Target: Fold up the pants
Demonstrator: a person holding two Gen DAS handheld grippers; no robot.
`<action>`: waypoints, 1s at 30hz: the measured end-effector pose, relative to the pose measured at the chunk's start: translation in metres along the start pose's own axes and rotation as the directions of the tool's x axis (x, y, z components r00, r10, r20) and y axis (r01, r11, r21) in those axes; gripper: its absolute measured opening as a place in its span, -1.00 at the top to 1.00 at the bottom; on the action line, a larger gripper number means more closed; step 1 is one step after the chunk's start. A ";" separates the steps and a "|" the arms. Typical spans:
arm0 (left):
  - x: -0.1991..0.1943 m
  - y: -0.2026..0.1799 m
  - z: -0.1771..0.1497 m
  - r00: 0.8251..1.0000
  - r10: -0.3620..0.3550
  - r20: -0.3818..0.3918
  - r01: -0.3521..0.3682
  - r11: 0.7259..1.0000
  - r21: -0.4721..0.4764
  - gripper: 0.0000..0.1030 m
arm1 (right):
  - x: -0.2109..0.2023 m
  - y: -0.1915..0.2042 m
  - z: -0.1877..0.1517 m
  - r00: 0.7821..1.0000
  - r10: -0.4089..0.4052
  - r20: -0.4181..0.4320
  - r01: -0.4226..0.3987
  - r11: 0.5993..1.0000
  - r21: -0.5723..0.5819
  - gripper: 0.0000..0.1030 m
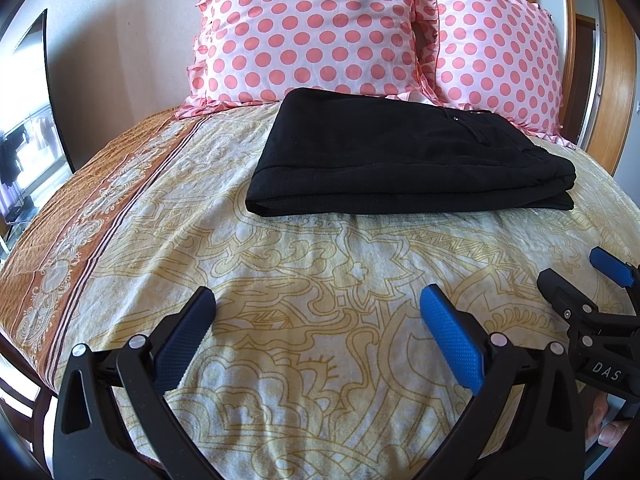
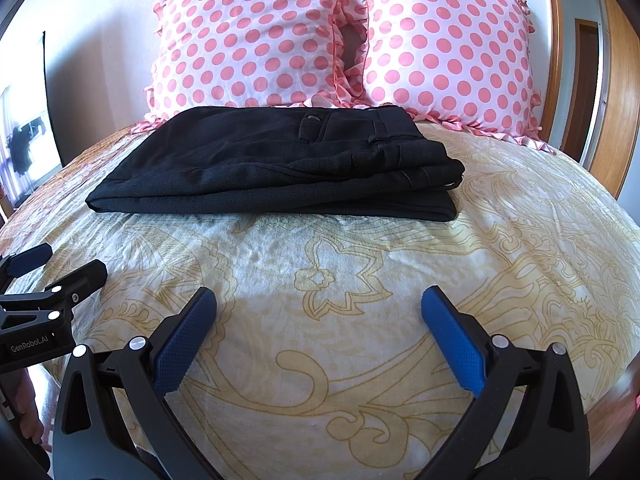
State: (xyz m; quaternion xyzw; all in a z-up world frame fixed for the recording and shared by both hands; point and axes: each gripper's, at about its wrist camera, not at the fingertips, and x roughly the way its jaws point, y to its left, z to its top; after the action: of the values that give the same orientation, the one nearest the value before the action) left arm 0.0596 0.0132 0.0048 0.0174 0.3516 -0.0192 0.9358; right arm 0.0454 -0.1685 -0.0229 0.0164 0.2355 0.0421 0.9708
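Black pants (image 1: 404,156) lie folded into a flat rectangular stack on the bed, in front of the pillows; they also show in the right wrist view (image 2: 280,168) with the waistband and belt loops at the right. My left gripper (image 1: 318,300) is open and empty, hovering over the bedspread well short of the pants. My right gripper (image 2: 318,300) is open and empty too, equally short of the pants. The right gripper also shows at the right edge of the left wrist view (image 1: 584,276), and the left gripper at the left edge of the right wrist view (image 2: 60,264).
Cream and gold patterned bedspread (image 1: 320,280) with a brown border (image 1: 80,216) on the left. Two pink polka-dot pillows (image 1: 312,28) (image 1: 496,56) stand against the headboard. A wooden door frame (image 2: 576,92) is on the right, a window (image 1: 24,120) on the left.
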 end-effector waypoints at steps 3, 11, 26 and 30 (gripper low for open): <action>0.000 0.000 0.000 1.000 0.000 0.000 0.000 1.000 0.000 -0.97 | 0.000 0.000 0.000 1.000 0.000 0.001 0.000 1.000 0.000 -0.97; 0.000 0.000 0.000 1.000 0.000 0.001 0.000 1.000 0.000 -0.97 | 0.000 0.001 0.000 1.000 -0.002 0.001 0.002 1.000 0.002 -0.97; 0.000 0.001 0.001 1.000 -0.001 -0.010 0.001 1.000 0.000 -0.97 | 0.000 0.002 0.000 1.000 -0.003 0.002 0.003 1.000 0.002 -0.97; 0.000 -0.001 0.002 1.000 0.001 -0.016 -0.001 1.000 0.001 -0.97 | 0.000 0.002 0.000 1.000 -0.003 0.002 0.003 1.000 0.003 -0.97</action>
State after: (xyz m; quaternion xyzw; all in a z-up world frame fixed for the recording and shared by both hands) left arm 0.0613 0.0126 0.0063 0.0182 0.3590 -0.0189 0.9330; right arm 0.0450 -0.1667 -0.0230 0.0173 0.2348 0.0401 0.9711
